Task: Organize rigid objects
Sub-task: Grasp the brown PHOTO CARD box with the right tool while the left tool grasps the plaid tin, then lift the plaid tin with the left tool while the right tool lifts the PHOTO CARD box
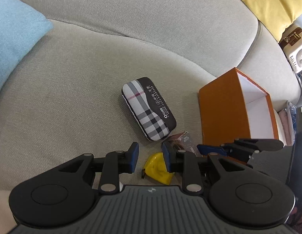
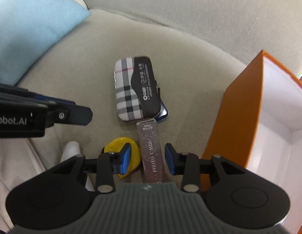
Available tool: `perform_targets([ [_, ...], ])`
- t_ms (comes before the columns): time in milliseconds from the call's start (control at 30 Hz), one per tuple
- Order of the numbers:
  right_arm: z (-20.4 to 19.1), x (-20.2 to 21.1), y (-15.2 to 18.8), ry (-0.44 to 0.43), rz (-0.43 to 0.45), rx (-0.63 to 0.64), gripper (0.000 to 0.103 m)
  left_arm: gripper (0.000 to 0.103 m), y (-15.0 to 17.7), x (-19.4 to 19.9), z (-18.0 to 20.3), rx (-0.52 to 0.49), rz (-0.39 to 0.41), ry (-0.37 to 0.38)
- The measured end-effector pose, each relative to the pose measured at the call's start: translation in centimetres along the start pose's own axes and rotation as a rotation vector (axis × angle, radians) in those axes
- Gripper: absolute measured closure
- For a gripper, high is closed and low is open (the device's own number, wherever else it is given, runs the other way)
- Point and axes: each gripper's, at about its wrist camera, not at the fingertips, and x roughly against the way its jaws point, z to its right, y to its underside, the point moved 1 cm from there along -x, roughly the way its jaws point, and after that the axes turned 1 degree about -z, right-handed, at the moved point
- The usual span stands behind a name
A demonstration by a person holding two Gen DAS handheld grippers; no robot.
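- The right gripper (image 2: 147,159) hangs over the photo card box (image 2: 151,152), jaws spread either side of it; the pads do not press on it yet, so nothing is held.
- To do this step well, I judge the jaws should come down square across the box's narrow sides before closing, since it stands on a thin edge and could tip on the soft cushion.
- The left gripper (image 1: 150,157) is also spread and empty, its tips over the yellow tape measure (image 1: 157,168); it should keep apart from the right one, which sits just beside it.
- The card box lies near the front edge of the sofa seat (image 1: 72,101), its far end touching the plaid case (image 1: 149,108), with the tape measure just beside it.
- Something blue peeks from under the case (image 2: 164,113); I cannot tell what it is.
- The orange box (image 1: 225,113), open and white inside, stands at the seat's right end and looks the likely goal.
- The seat is beige woven fabric, soft and yielding.
- A blue cushion (image 1: 16,39) rests at the left end, a yellow cushion (image 1: 268,2) at the back right corner.
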Motion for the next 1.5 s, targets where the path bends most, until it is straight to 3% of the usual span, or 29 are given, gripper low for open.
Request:
perform_targets([
  [67,0.1,-0.4,0.0,0.0,-0.015,-0.001,0.077,0.067,-0.4,-0.4,-0.2,0.013,-0.002,0.002],
  [200,0.6,0.4,-0.4,0.011,0.017,-0.011,0.08,0.047,-1.3,-1.4,-0.9,0.085,0.0,-0.001],
  [333,1.6,1.8,-1.9,0.032,0.095,-0.03,0.08,0.039,-2.4,-3.0,-2.0,0.192,0.01,-0.002],
  [600,3.2,0.8,-4.9,0.027,0.151,-0.061,0.08,0.038,-2.8,-6.4,-3.6,0.342,-0.012,0.01],
  [700,3.5,-0.1,-5.3,0.022,0.152,-0.052,0.08,0.042,-2.9,-6.2,-4.2,0.355,0.026,0.018],
  [800,3.6,-1.0,-5.6,-0.009,0.139,-0.068,0.08,0.061,-3.1,-6.0,-3.8,0.318,0.055,0.03],
  [1000,3.1,-1.4,-5.7,-0.074,0.136,-0.062,0.08,0.076,-3.2,-4.4,-2.8,0.26,0.078,0.021],
  [1233,3.2,-1.5,-5.6,-0.062,0.143,-0.075,0.08,0.077,-4.2,-5.1,-1.4,0.267,0.085,0.059],
  [1367,3.7,-1.6,-5.6,-0.06,0.144,-0.099,0.079,0.077,-4.3,-6.9,-1.5,0.306,0.021,0.116],
  [1400,3.8,-1.7,-5.6,-0.06,0.14,-0.103,0.084,0.077,-4.2,-7.3,-1.4,0.326,0.01,0.143],
  [1433,4.0,-1.9,-5.5,-0.074,0.127,-0.111,0.095,0.077,-4.2,-7.4,-1.2,0.331,0.011,0.138],
  [1500,4.4,-1.8,-5.1,-0.087,0.134,-0.131,0.095,0.078,-4.2,-7.5,-0.7,0.311,0.036,0.15],
])
